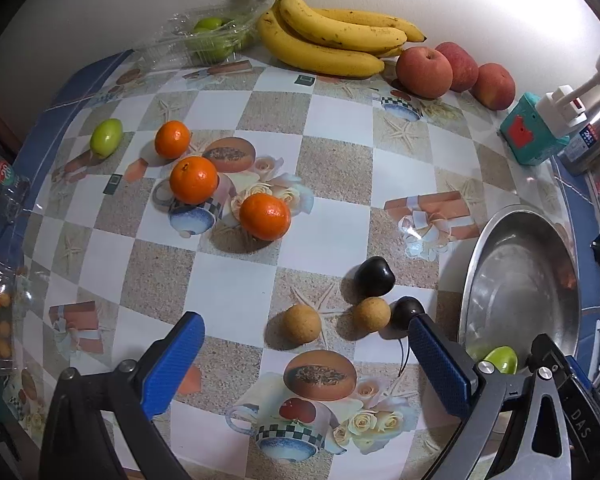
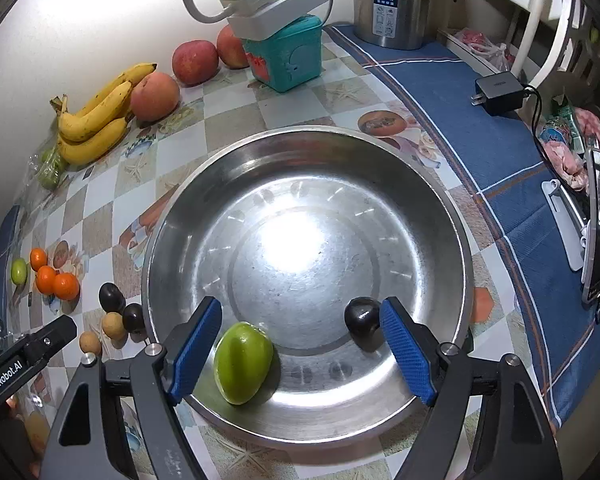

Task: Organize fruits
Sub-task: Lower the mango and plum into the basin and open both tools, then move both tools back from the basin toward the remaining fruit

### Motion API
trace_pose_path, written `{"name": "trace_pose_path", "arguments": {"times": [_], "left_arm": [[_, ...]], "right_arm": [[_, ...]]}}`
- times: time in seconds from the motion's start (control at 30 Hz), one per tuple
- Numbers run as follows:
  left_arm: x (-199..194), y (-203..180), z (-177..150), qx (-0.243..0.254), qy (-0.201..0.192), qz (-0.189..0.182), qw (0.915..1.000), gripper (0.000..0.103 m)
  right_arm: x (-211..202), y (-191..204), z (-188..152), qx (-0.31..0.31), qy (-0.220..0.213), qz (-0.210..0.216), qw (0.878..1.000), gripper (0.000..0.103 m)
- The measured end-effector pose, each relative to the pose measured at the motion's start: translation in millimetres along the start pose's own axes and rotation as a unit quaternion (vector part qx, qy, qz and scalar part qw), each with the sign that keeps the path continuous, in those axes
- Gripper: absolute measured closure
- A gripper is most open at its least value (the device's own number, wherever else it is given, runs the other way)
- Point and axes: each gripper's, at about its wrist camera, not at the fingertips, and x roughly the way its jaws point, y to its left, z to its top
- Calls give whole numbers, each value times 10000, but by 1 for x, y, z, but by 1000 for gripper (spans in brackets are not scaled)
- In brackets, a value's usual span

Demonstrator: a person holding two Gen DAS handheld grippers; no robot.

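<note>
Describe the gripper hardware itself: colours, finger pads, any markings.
Both are alike: black frames, silver pivot screws, blue textured pads on the two fingers. Left gripper shows white "DAS" lettering on its body; in the right gripper view, the left unit's side reads "GenRobot.AI". No cables or sleeves visible.

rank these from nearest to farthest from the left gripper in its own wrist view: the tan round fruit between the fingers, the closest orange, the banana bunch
1. Tan round fruit, just ahead of the left gripper, between its open fingers.
2. Closest orange, mid-table, left of centre.
3. Banana bunch, at the far wall.
</note>
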Motion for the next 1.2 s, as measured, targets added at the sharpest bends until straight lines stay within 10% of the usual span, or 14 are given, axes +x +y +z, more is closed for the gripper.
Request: {"name": "trace_pose_path", "arguments": {"times": [0.73,1.2], "left_arm": [[2,17,6,-35,-147,127,9998,0],[2,112,19,-1177,-333,451,9915,0]], "right_arm": [[-1,11,-2,-274,-155,0,9995,3],[-7,67,-12,-882,-18,757,9932,3]]}}
